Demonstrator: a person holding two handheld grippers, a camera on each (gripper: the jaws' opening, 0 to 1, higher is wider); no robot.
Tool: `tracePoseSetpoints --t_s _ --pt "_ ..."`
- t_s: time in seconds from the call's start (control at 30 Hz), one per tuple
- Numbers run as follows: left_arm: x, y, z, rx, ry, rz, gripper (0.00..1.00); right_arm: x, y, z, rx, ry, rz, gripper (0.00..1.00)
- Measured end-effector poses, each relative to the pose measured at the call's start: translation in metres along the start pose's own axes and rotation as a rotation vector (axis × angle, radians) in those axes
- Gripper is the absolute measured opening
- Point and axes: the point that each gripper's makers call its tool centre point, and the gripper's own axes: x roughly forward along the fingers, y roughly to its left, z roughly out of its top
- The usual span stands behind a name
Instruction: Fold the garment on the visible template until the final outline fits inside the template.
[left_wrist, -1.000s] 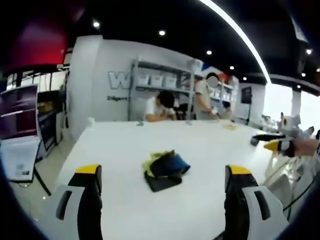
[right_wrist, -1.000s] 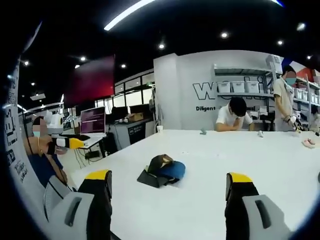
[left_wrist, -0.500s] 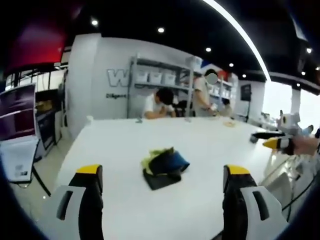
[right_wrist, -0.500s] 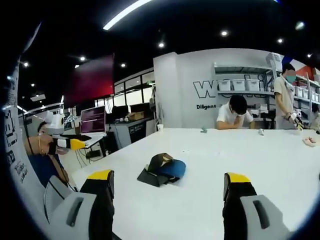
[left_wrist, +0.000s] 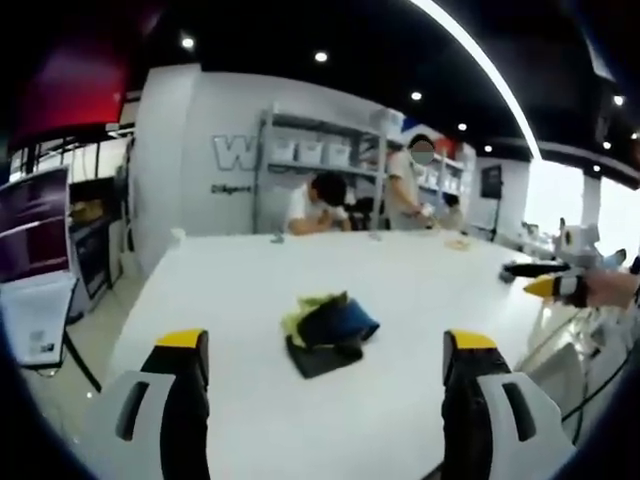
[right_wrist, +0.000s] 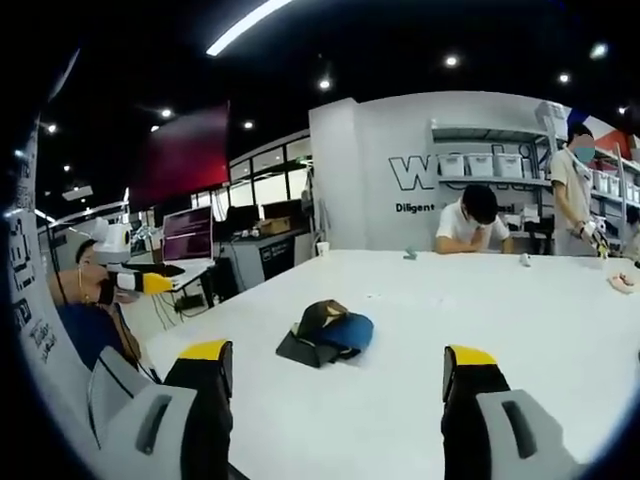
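Left gripper view: both grippers released above white table (left_wrist: 250, 290) bearing bunched garment (left_wrist: 328, 330), shelving (left_wrist: 320, 160) behind

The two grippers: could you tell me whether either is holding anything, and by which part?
Nothing is held. The left gripper and right gripper are open, short of the garment on the table.

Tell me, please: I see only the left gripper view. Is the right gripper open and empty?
Observer: Yes. In the right gripper view, the right gripper has its jaws wide apart, with nothing between them.
Operator: How does the garment look from there?
Observer: The garment lies bunched on the table, with a brown flap on top.
Operator: Where is my left gripper?
Observer: The left gripper is at that view's left, apart from the garment.
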Motion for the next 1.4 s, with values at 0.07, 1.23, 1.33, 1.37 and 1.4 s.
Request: tracePoseSetpoints --t_s 0.07,1.23,1.33,1.37,1.4 --pt "0.0 -0.003 -0.002 0.002 0.007 -0.017 0.9 0.001 0.001 -0.001 -0.005 0.007 0.004 0.84" --pt "0.069 -0.003 0.016 0.117 0.056 -0.137 0.64 0.067 0.032 -0.006 -0.211 0.129 0.23 0.6" --pt "0.078 -0.014 0.027 0.161 0.049 -0.175 0.64 0.08 0.033 -0.003 -0.259 0.142 0.259 0.58" --pt "0.08 -0.015 0.028 0.169 0.051 -0.178 0.64 0.085 0.034 -0.001 -0.263 0.139 0.27 0.57" --pt "0.083 -0.019 0.032 0.206 0.061 -0.185 0.63 0.091 0.033 0.002 -0.272 0.135 0.277 0.55"
